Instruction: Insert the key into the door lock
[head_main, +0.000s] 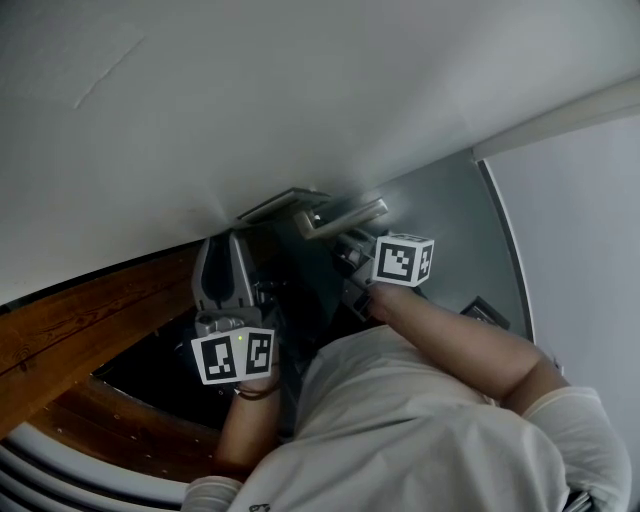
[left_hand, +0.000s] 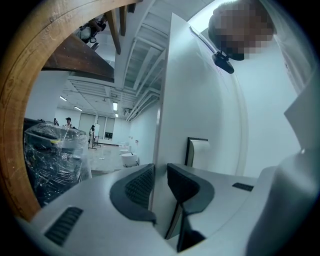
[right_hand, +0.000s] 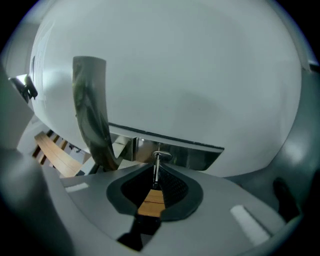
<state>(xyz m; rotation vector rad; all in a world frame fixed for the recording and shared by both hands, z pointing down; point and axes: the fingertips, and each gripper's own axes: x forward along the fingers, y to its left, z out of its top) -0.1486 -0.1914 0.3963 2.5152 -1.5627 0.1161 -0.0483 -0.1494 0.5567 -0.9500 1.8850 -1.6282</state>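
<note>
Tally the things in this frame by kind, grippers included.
grippers: 2 (left gripper, right gripper)
key: 1
handle: 1
lock plate: 1
door: 1
total: 6

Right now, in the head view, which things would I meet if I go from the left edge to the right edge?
In order: wooden beam → left gripper → right gripper → pale wall. The door handle overlaps the right gripper, so I leave it out.
</note>
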